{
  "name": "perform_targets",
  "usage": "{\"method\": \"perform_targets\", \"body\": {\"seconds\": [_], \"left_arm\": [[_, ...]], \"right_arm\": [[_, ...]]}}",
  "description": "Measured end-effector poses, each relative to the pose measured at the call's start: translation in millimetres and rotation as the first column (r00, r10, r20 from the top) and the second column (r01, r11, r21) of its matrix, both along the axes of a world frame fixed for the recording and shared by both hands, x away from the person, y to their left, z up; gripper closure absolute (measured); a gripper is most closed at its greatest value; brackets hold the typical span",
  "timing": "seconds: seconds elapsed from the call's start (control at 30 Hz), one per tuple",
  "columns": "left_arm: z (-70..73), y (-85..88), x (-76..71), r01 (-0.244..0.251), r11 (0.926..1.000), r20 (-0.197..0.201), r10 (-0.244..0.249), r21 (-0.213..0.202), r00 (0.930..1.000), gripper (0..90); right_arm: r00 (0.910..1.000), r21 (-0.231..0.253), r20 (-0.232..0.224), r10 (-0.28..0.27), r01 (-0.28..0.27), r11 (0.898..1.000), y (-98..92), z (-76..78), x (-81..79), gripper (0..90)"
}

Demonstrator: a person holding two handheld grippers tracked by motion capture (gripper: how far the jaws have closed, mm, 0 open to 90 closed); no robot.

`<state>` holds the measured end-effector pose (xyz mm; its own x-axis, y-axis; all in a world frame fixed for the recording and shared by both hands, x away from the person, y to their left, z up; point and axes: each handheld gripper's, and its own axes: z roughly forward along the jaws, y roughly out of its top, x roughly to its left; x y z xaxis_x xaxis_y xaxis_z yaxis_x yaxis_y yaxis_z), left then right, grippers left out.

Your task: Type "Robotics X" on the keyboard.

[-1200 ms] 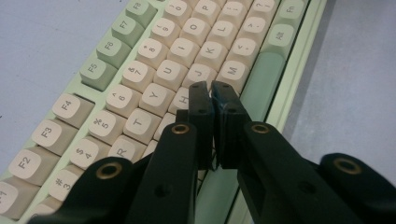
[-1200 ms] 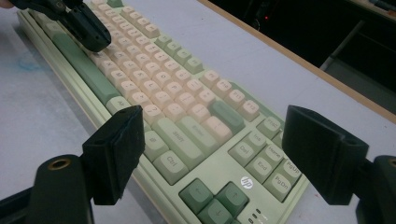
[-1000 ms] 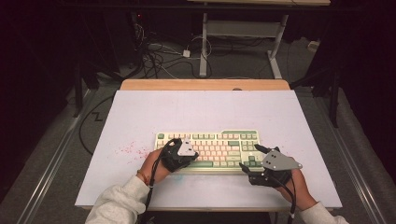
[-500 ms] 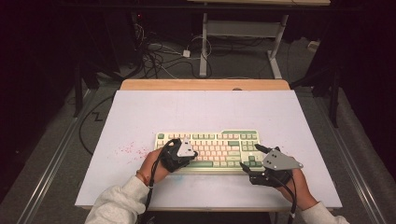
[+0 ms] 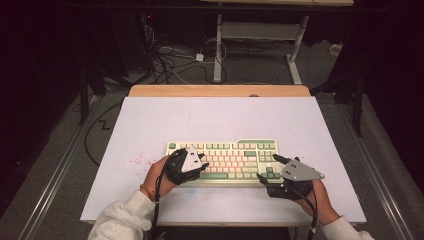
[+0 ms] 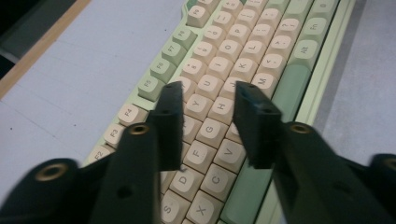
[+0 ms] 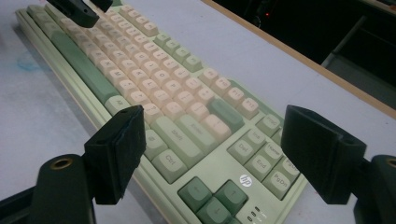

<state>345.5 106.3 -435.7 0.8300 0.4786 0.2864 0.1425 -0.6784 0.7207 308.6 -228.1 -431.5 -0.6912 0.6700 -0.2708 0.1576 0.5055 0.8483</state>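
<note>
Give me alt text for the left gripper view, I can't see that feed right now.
The left gripper hangs just above the keyboard, its two black jaws apart with nothing gripped, having just been opening over the beige letter keys around Y, H and G. A green spacebar runs along the right, and the white table lies to the left.

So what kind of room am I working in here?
Most likely a lab or test workspace: a white-topped table with a single keyboard on it, loose cables across the floor behind, and a metal stand against a dark surround.
</note>
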Motion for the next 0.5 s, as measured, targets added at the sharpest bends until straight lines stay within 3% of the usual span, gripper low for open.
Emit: {"method": "perform_targets", "body": {"seconds": [0.07,0.17,0.27,0.33,0.37,0.5], "left_arm": [[0.7,2.4,-0.3,-0.001,0.9999,0.001,0.001,-0.013,1.0,47.3],[1.9,5.9,-0.5,-0.016,0.999,0.005,0.016,-0.042,0.9999,42.3],[0.9,7.6,-1.1,-0.04,0.998,0.01,0.04,-0.049,0.9991,35.0],[-0.5,8.5,-2.2,-0.057,0.9971,0.023,0.058,-0.05,0.998,33.3],[-1.1,9.0,-2.7,-0.067,0.9963,0.027,0.068,-0.053,0.9973,27.5],[-3.1,12.9,-5.1,-0.074,0.9956,0.041,0.076,-0.057,0.9962,25.1]], "right_arm": [[1.0,0.001,0.003,0.007,-0.007,1.0,0.1,0.2,-0.2,23.5],[1.0,0.008,0.003,0.008,-0.008,1.0,0.8,0.1,0.1,31.6],[0.9997,0.013,-0.01,0.024,-0.023,1.0,2.4,0.4,1.7,50.2],[0.999,0.017,-0.024,0.038,-0.038,0.999,3.6,0.8,3.7,55.8],[0.9985,0.015,-0.029,0.046,-0.046,0.999,4.1,1.1,4.5,60.5],[0.9962,0.009,-0.049,0.072,-0.072,0.997,6.3,1.7,7.7,74.1]]}}
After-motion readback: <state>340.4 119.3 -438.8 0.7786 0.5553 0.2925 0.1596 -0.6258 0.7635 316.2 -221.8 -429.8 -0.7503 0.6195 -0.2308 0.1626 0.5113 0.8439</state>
